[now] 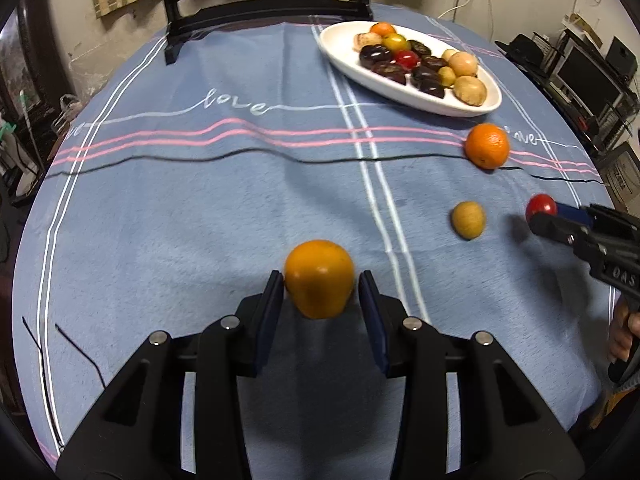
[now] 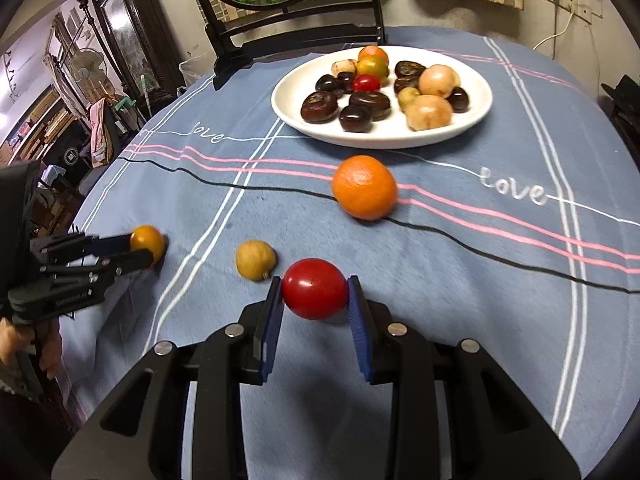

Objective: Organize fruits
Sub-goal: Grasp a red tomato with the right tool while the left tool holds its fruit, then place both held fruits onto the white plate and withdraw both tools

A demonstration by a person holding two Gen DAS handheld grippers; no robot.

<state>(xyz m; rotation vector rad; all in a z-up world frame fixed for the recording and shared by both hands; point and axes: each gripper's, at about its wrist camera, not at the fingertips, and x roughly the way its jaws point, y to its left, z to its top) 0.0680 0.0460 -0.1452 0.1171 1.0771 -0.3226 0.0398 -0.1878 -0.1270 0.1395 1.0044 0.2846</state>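
Observation:
My left gripper (image 1: 320,286) has its fingers around a yellow-orange fruit (image 1: 319,278) on the blue tablecloth; the left pad touches it, a small gap shows at the right pad. My right gripper (image 2: 315,292) is shut on a red tomato (image 2: 315,288), both pads touching it. Each gripper shows in the other view, the right one (image 1: 538,216) with the tomato (image 1: 541,206), the left one (image 2: 140,250) with the yellow fruit (image 2: 147,241). A small tan fruit (image 2: 255,260) and an orange (image 2: 365,187) lie loose. A white plate (image 2: 288,100) holds several fruits.
A black stand with a round mirror (image 2: 256,20) stands at the table's far edge behind the plate. A dark thread (image 1: 240,156) lies across the cloth. Shelves and clutter (image 1: 580,76) stand beyond the table's right edge.

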